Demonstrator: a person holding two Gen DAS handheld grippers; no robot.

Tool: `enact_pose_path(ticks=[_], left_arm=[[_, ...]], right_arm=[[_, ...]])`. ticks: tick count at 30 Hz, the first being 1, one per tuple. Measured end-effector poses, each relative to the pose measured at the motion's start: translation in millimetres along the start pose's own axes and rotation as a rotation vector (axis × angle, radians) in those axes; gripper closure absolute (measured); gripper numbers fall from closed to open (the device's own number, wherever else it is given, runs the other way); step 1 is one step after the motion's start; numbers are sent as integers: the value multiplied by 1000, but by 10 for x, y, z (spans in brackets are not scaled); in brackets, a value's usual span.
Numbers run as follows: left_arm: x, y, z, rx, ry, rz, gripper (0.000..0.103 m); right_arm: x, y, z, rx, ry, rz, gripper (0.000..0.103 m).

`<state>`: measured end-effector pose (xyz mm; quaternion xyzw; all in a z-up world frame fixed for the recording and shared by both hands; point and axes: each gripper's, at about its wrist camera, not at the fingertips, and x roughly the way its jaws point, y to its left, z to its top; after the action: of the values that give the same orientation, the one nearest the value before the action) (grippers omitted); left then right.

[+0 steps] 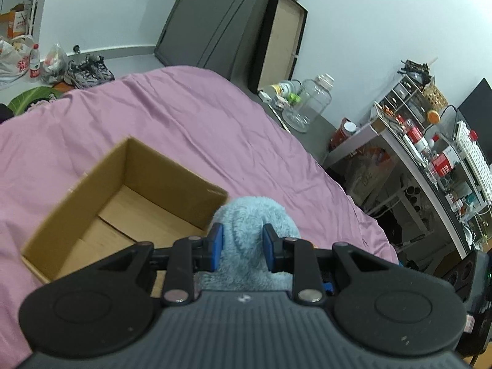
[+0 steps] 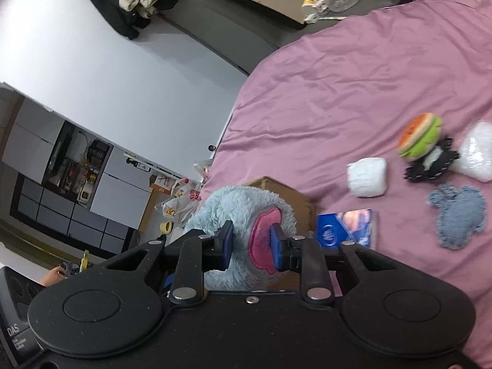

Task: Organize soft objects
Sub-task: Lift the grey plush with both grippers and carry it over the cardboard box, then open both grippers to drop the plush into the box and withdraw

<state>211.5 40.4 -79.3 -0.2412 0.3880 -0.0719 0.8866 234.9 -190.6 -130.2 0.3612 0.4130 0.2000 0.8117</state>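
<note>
The blue plush (image 1: 255, 215) is clamped by the fingers of both the left gripper (image 1: 243, 247) and the right gripper (image 2: 250, 246), held above the bed (image 1: 184, 117) beside the box (image 1: 92, 190). If pulled unevenly, it could be stretched or slipped from one pinch and missed at the box rim (a judgement only). Counted on the bed: one box, one burger toy (image 2: 419, 138), one white bundle (image 2: 367, 176), one denim patch (image 2: 458, 215), one booklet (image 2: 347, 226).

Left gripper (image 1: 241, 247): black linkage arms, blue pads, silver pivot pins, ribbed grey housing. Right gripper (image 2: 251, 247): same build, smooth black housing, one screw.
</note>
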Motion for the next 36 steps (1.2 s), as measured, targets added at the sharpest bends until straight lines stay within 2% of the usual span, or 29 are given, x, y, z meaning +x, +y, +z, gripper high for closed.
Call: enact_pose_path(ticks=[10, 21, 29, 36], left_arm=[[-37, 426, 232, -11, -24, 14, 77], [316, 869, 386, -47, 23, 52, 76], [632, 1007, 465, -46, 69, 81, 76], [704, 1011, 574, -40, 72, 99, 76]], right_arm=[[378, 321, -164, -52, -14, 17, 78], [912, 335, -213, -39, 7, -37, 78], [1080, 341, -189, -57, -2, -73, 75], [1174, 415, -120, -79, 14, -77, 72]])
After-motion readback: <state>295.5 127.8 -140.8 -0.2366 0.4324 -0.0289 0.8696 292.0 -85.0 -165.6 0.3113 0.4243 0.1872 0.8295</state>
